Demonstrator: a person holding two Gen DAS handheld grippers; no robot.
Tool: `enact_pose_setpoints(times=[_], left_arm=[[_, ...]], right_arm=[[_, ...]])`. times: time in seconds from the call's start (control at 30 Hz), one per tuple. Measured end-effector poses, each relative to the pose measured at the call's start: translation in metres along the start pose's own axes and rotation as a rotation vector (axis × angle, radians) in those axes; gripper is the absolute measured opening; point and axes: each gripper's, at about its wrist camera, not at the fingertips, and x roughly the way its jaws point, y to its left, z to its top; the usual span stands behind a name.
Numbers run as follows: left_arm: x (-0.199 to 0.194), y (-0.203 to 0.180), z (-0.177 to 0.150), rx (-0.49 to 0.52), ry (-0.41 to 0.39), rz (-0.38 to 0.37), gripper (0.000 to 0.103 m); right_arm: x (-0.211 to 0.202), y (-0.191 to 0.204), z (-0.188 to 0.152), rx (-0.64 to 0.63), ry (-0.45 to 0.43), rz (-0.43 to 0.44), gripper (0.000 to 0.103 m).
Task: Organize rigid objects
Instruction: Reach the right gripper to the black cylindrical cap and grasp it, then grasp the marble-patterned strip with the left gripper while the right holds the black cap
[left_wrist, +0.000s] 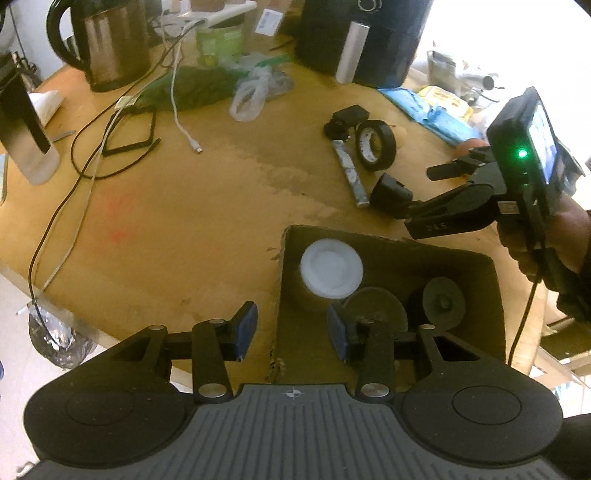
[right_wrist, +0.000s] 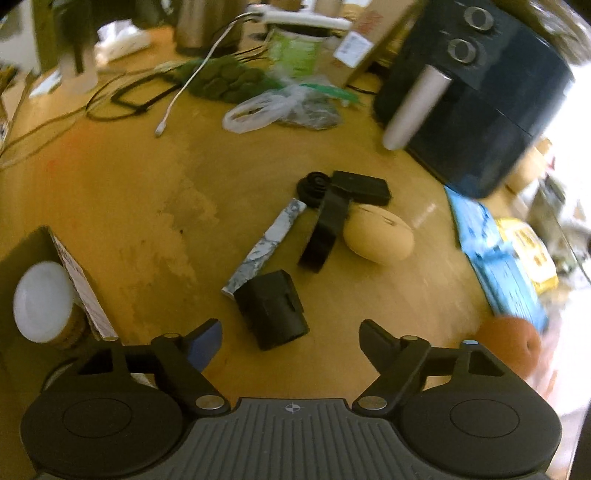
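Landmark: an open cardboard box (left_wrist: 491, 295) is set on the wooden bench (left_wrist: 184, 221); all places below are given relative to it.
Box contents: a white-lidded jar (left_wrist: 331, 268) is stood in the corner nearest the bench's middle; two dark round pieces (left_wrist: 375, 302) are seen beside the jar, deeper in the box.
Left gripper (left_wrist: 291, 332): it is held over the box's near wall, one blue-padded finger outside that wall and one inside. The jaws are parted, and nothing is seen pressed between them.
Right gripper (right_wrist: 290, 336): it is held beyond the box, over the loose objects. The jaws are released and spread wide; the black block (right_wrist: 271, 309) is seen just ahead of the gap, not touched by either finger.
Loose objects: the black block is found closest to the box. A marbled grey bar (right_wrist: 264, 247) is laid touching the block's far end. A roll of black tape (left_wrist: 375, 144) is stood on edge beyond the bar, with a tan mouse (right_wrist: 378, 239) just beside it. A small black case (right_wrist: 360, 187) and a black round cap (right_wrist: 314, 186) are placed farthest from the box.
Background: a black air fryer (right_wrist: 476, 96), a steel kettle (left_wrist: 107, 44) and loose cables (left_wrist: 92, 158) are seen far beyond the box.
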Motion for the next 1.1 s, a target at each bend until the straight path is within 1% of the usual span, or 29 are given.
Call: enact_pose_setpoints(times=[0.13, 0.27, 0.33, 0.37, 0.43, 0.5, 0.6, 0.67, 0.83, 0.97, 1.1], left_arm=[[-0.002, 0.004, -0.001, -0.024, -0.003, 0.006, 0.041], [-0.005, 0.008, -0.001, -0.048, -0.02, 0.019, 0.041], [-0.005, 0.01, -0.002, -0.061, -0.022, 0.023, 0.041], [-0.005, 0.012, -0.003, -0.068, -0.022, 0.025, 0.041], [-0.006, 0.013, -0.005, -0.078, -0.021, 0.028, 0.041], [-0.006, 0.014, -0.007, -0.087, -0.02, 0.03, 0.041], [-0.006, 0.016, -0.008, -0.101, -0.016, 0.034, 0.041], [-0.006, 0.017, -0.008, -0.108, -0.016, 0.035, 0.041], [-0.006, 0.018, -0.006, -0.111, -0.018, 0.036, 0.041], [-0.005, 0.016, -0.005, -0.098, -0.021, 0.029, 0.041], [-0.003, 0.013, -0.001, -0.076, -0.023, 0.018, 0.041]], right_arm=[[0.011, 0.008, 0.007, -0.083, 0.016, 0.013, 0.066], [0.02, 0.017, 0.011, -0.161, 0.022, 0.022, 0.062], [0.024, 0.021, 0.013, -0.196, 0.025, 0.022, 0.056], [0.025, 0.023, 0.013, -0.21, 0.027, 0.02, 0.055], [0.028, 0.027, 0.014, -0.246, 0.024, 0.013, 0.048], [0.032, 0.03, 0.016, -0.276, 0.024, 0.002, 0.046], [0.037, 0.032, 0.016, -0.293, 0.021, -0.008, 0.046], [0.041, 0.03, 0.016, -0.274, 0.032, -0.012, 0.046], [0.044, 0.017, 0.017, -0.137, 0.05, 0.009, 0.043], [0.043, 0.012, 0.014, -0.078, 0.055, 0.018, 0.043], [0.04, 0.0, 0.008, 0.014, 0.066, 0.032, 0.043]])
